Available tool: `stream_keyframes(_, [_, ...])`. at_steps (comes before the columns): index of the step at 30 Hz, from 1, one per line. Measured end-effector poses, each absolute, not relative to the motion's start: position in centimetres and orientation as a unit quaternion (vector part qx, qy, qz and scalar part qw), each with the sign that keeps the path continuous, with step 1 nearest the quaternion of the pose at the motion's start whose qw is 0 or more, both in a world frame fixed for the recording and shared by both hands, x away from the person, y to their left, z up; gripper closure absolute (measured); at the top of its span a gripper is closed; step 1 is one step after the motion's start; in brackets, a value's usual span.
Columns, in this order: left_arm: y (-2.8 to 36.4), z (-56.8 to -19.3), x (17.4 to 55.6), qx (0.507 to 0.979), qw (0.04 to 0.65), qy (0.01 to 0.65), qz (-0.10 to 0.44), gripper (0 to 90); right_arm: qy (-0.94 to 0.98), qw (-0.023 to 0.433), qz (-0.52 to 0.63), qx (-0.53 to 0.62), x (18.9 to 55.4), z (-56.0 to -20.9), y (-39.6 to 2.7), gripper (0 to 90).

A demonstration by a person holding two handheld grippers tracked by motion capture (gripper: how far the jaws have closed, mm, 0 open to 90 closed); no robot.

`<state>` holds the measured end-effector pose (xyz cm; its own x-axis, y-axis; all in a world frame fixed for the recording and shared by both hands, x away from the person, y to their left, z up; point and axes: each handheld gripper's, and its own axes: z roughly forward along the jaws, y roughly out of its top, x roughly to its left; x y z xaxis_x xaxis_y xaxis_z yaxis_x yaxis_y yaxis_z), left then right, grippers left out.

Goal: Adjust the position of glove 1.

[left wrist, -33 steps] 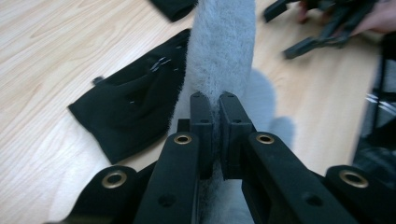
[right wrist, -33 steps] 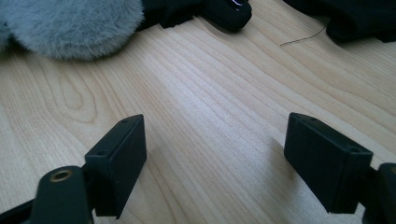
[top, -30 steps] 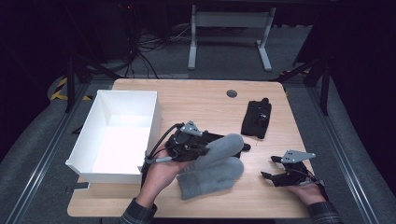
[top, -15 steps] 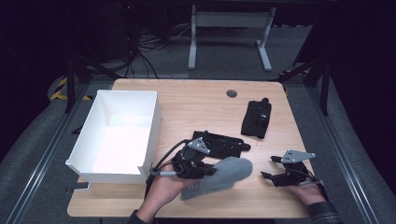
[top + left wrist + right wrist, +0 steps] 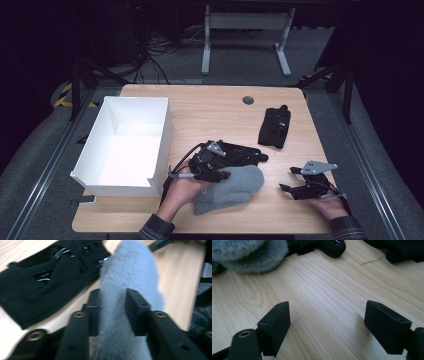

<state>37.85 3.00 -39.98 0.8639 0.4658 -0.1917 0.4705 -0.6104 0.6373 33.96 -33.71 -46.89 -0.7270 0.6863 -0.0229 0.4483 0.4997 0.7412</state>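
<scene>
Grey fuzzy mitten (image 5: 227, 187) lies flat on the wooden table (image 5: 210, 107), near its front edge, just right of the white box (image 5: 127, 145). Left gripper (image 5: 220, 172) sits on the mitten's left part, toward the box. In the left gripper view the grey pile runs up between the two black jaws, fingers (image 5: 93, 308) on either side of it; the jaws have just been opening, and the fabric still fills the gap and touches both pads. Whether the pads still press cannot be told. The mitten's rounded end (image 5: 132, 262) reaches well beyond the jaw tips, away from the box.

Black glove (image 5: 240, 152) lies flat just behind the mitten, touching or nearly touching it along the far side. A second black glove (image 5: 275, 127) lies farther back and right, well apart from the box.

Right gripper (image 5: 290, 180) rests low at the table's front right, well right of the mitten. Its jaws stand wide apart with bare wood between them (image 5: 327, 315); nothing held.
</scene>
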Motion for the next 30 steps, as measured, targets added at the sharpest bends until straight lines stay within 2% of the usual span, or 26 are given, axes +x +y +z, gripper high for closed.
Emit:
stream_keyframes(3, [3.6,-39.8,38.1,0.892,0.369,0.261,0.0,51.3,0.853,0.155,0.367,0.338,34.0,-46.6,-33.7,30.8])
stream_keyframes(9, [5.1,-38.4,37.3,0.883,0.39,0.26,0.021,47.5,0.842,0.141,0.41,0.32,33.2,-44.9,-32.7,42.7])
stream_keyframes(16, [6.7,-38.1,34.2,0.887,0.388,0.247,0.041,47.0,0.845,0.11,0.448,0.269,32.0,-43.7,-29.5,47.9])
stream_keyframes(20, [7.5,-38.5,32.1,0.894,0.379,0.236,0.043,45.4,0.841,0.096,0.466,0.258,32.1,-43.2,-27.9,47.6])
stream_keyframes(25, [7.8,-40.3,31.9,0.902,0.359,0.235,0.042,41.5,0.844,0.091,0.462,0.257,32.7,-43.3,-26.7,45.2])
stream_keyframes(27, [7.6,-40.9,32.0,0.907,0.348,0.233,0.053,41.4,0.849,0.092,0.453,0.258,33.1,-43.6,-26.3,47.7])
stream_keyframes(30, [7.4,-41.3,32.2,0.912,0.336,0.227,0.062,46.8,0.857,0.096,0.437,0.257,33.4,-44.0,-25.9,53.6])
